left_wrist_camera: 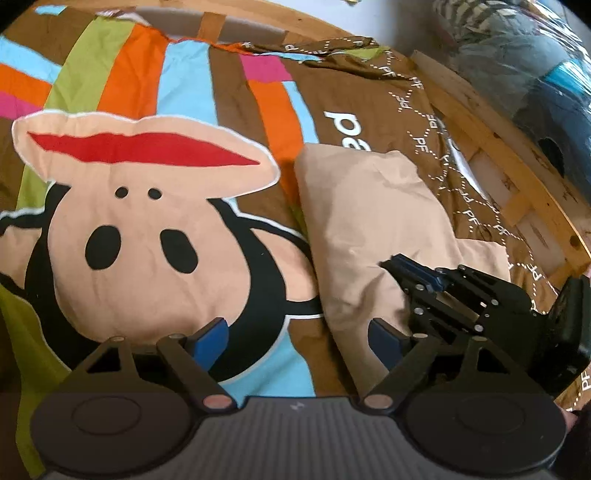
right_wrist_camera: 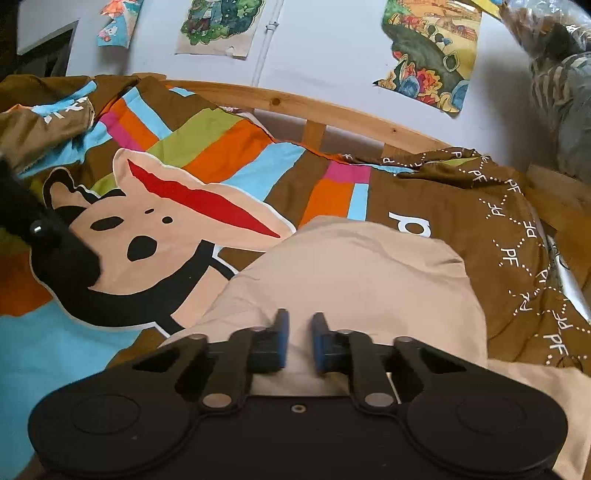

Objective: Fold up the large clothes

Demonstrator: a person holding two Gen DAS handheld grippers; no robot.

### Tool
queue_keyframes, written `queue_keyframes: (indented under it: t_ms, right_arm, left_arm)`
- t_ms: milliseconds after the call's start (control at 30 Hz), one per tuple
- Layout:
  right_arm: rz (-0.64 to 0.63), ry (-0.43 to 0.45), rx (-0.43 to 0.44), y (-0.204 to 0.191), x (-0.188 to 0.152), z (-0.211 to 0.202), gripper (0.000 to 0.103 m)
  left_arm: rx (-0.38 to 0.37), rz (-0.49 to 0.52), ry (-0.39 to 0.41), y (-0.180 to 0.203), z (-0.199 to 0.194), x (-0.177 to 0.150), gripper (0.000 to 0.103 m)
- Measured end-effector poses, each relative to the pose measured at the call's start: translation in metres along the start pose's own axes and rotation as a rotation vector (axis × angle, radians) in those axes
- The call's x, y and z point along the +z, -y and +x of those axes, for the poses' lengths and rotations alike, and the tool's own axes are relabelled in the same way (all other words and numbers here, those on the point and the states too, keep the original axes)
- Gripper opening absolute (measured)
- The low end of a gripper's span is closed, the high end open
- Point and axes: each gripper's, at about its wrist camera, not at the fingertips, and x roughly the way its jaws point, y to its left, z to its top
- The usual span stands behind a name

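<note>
Left wrist view runs, from left to right, over a patchwork bedcover [left_wrist_camera: 110,92] with a big cartoon monkey face [left_wrist_camera: 147,221], then a folded beige garment [left_wrist_camera: 376,221] lying on the brown part of the cover, then the wooden bed frame [left_wrist_camera: 498,155] and plastic-wrapped bundles [left_wrist_camera: 535,74] at the far right. The left gripper [left_wrist_camera: 295,339] stands wide open with nothing between its blue pads [left_wrist_camera: 210,339]; one finger is over the monkey face, the other at the near edge of the beige garment. Only this view shows the right gripper [left_wrist_camera: 413,273] from outside: it comes in from the right, its tip resting on the beige cloth, jaws drawn nearly together.

Right wrist view shows what the other does not. At the left edge a dark, blurred piece of the other tool juts in over the cover. Behind the bed a pale wall [right_wrist_camera: 332,48] carries several paper pictures [right_wrist_camera: 218,26], and the wooden rail [right_wrist_camera: 295,103] of the frame curves across. The beige garment [right_wrist_camera: 351,266] fills the middle, directly ahead of and under the right gripper [right_wrist_camera: 299,325]. Its jaws are narrow with a slim gap left, and beige cloth shows in that gap, but whether the pads pinch any fold cannot be told. To the right, the brown fabric printed with white "PF" letters [right_wrist_camera: 517,229] borders the garment.
</note>
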Motion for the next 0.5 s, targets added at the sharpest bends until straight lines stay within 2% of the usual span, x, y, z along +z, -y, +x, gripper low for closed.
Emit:
queue_keyframes:
  t_ms: [400, 467, 500]
  right_arm:
    - [0.075, 0.008, -0.004, 0.005, -0.003, -0.003, 0.013]
    - [0.101, 0.022, -0.027, 0.007, -0.004, -0.008, 0.023]
    - [0.113, 0.031, -0.049, 0.009, -0.005, -0.011, 0.034]
  left_arm:
    - [-0.005, -0.014, -0.001, -0.004, 0.005, -0.004, 0.094]
    - [-0.018, -0.016, 0.006, -0.005, 0.008, -0.006, 0.096]
    - [-0.029, -0.016, 0.012, -0.006, 0.009, -0.007, 0.097]
